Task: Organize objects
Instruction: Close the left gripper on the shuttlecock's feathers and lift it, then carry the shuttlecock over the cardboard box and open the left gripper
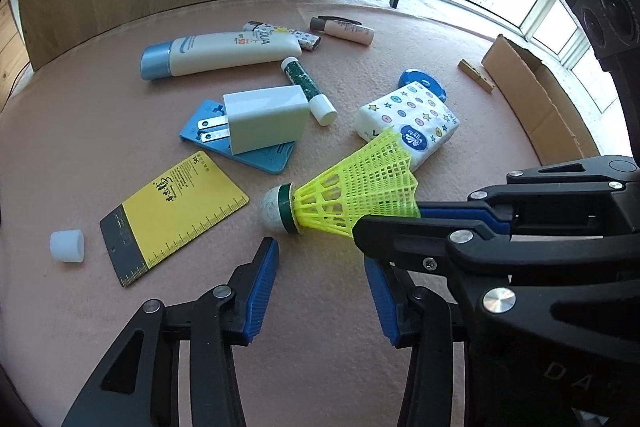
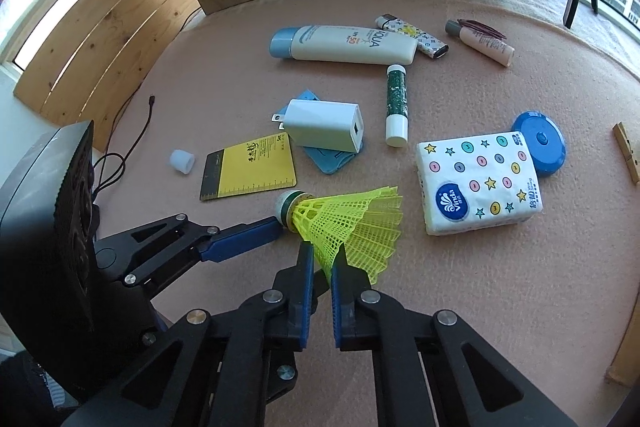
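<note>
The tissue pack (image 2: 480, 181) reads "Vinda" on a blue oval, among printed stars and numbered dots. The long white sunscreen tube (image 2: 344, 45) with the pale blue cap shows "AQUA" and "50" in orange. The yellow card (image 2: 252, 171) has black calligraphy I can't make out and a ruler scale along one edge.

The yellow plastic shuttlecock (image 2: 344, 227) lies on its side on the pink felt table (image 2: 480, 307), near the front. In the right wrist view its long axis runs roughly left to right: the white cork nose with its green band points left toward the yellow card, the flared mesh skirt opens right toward the tissue pack.

The right gripper (image 2: 322, 259) has its blue-padded jaws drawn close together on the lower rim of the skirt, pinching the mesh. The left gripper (image 1: 320, 287) is spread wide, its pads well apart, just short of the cork end (in the right view one of its blue fingers (image 2: 244, 237) reaches in from the left and ends right beside the nose; touching or not, I cannot tell).

Around it: a white plug charger (image 2: 324, 127) sits on a blue card holder (image 2: 332, 159), a green-and-white stick (image 2: 397, 107) lies just beyond, a small white cap (image 2: 182, 161) sits left of the yellow card, and a blue round case (image 2: 540, 141) is tucked behind the tissues. Further back lie a patterned lighter (image 2: 412, 35) against the sunscreen and a small pink tube (image 2: 484, 43). A wooden clothespin (image 2: 626, 153) lies at the right, near a cardboard box (image 1: 532, 95).
</note>
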{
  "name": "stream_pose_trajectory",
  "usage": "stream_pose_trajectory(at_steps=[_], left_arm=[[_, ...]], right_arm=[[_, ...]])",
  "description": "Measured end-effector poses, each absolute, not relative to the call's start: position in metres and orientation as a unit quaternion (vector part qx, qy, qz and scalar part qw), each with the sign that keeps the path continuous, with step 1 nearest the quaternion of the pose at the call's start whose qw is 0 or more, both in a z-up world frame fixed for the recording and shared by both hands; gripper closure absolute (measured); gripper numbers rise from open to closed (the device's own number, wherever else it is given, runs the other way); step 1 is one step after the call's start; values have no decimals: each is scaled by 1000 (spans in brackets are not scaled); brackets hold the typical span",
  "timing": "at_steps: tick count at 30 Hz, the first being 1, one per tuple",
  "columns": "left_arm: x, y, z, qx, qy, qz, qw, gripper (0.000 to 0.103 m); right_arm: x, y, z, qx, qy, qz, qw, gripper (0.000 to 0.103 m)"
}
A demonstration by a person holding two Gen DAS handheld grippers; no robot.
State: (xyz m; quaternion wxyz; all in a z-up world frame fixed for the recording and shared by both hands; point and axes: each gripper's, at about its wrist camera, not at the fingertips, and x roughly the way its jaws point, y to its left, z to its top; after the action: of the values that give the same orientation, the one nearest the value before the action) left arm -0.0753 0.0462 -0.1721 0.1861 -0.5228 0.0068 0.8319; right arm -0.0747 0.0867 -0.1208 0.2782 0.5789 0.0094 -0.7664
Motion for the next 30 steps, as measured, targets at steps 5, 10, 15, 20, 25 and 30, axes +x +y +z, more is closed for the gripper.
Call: stream_pose_trajectory(at_steps=[5,10,15,20,25,30], left_arm=[[-71,53,-162,-513,2,837,191,57],[-71,69,-141,-496,4,846,197,57],[-73,112,-111,-467,26,855,226,57],[-76,174,-80,-442,38,853,275,57],[-77,237,-64,-425,54,847,314,57],[-71,290,-59,-417,75,838,344,57]], right_arm=[[-68,88,-110,563,17,-781,271,101],[-65,108,-94,549,1,-795,258,101],[-61,142,-70,529,-14,-816,233,101],[-63,187,-37,496,-22,-846,195,101],[-70,242,-15,478,-36,-866,141,101],[-70,295,-7,470,-54,-876,97,101]])
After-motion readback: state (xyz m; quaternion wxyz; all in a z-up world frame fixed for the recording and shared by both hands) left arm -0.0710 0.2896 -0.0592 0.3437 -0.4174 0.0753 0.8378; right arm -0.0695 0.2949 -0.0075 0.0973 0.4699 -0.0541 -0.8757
